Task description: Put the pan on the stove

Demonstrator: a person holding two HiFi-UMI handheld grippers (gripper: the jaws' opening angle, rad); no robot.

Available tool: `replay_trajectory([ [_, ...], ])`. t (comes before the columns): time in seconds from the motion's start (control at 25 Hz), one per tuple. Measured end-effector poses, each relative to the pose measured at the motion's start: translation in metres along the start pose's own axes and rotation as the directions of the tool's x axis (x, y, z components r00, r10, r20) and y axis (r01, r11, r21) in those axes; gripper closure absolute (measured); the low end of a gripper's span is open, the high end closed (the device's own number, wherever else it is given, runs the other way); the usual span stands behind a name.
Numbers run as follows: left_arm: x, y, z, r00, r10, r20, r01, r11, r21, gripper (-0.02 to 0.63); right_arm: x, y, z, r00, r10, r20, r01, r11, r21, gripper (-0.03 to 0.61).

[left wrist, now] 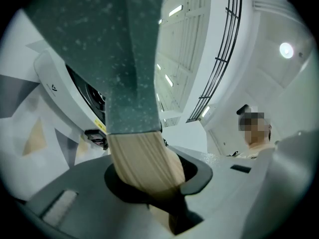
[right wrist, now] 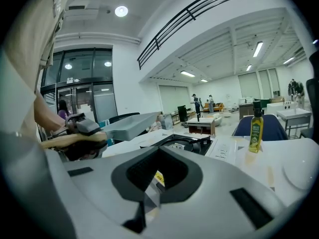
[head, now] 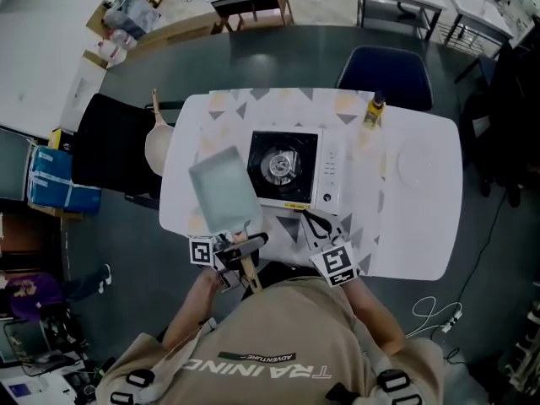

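A square grey-green pan [head: 221, 188] with a wooden handle [head: 247, 264] hangs above the table, just left of the portable gas stove [head: 287, 169], with its edge over the stove's left side. My left gripper [head: 239, 247] is shut on the handle [left wrist: 144, 158]. The pan's underside [left wrist: 99, 49] fills the left gripper view, and the stove [left wrist: 75, 101] shows below it. My right gripper [head: 316, 226] hovers at the stove's front right corner, shut and holding nothing. From the right gripper [right wrist: 157, 180] view, the pan [right wrist: 132, 126] floats left of the burner [right wrist: 184, 143].
An oil bottle [head: 372, 110] stands behind the stove on the right, and a white plate [head: 418, 163] lies to the stove's right. A wooden utensil [head: 158, 137] hangs off the table's left edge. A blue chair [head: 384, 74] stands behind the patterned tablecloth [head: 278, 104].
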State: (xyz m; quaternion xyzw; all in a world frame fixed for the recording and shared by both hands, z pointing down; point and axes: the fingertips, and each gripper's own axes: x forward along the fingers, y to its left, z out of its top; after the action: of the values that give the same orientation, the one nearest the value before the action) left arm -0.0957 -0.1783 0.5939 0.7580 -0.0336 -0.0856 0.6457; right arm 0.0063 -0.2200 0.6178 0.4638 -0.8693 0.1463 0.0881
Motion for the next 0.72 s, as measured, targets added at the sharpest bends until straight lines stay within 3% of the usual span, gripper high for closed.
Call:
replay_trajectory([
  [0.36,0.035,0.011,0.02,0.991,-0.052,-0.12,0.05,0.999,-0.02,0.514,0.001,-0.016,-0.001,0.998,-0.065,-0.012,0.065,0.998,0.009,0.574],
  [0.72,0.059,0.024,0.034,0.954,-0.077,-0.289,0.067,0.997,-0.044,0.514,-0.015,-0.036,0.006,0.972,-0.235,-0.021,0.235,0.972,0.027,0.574],
])
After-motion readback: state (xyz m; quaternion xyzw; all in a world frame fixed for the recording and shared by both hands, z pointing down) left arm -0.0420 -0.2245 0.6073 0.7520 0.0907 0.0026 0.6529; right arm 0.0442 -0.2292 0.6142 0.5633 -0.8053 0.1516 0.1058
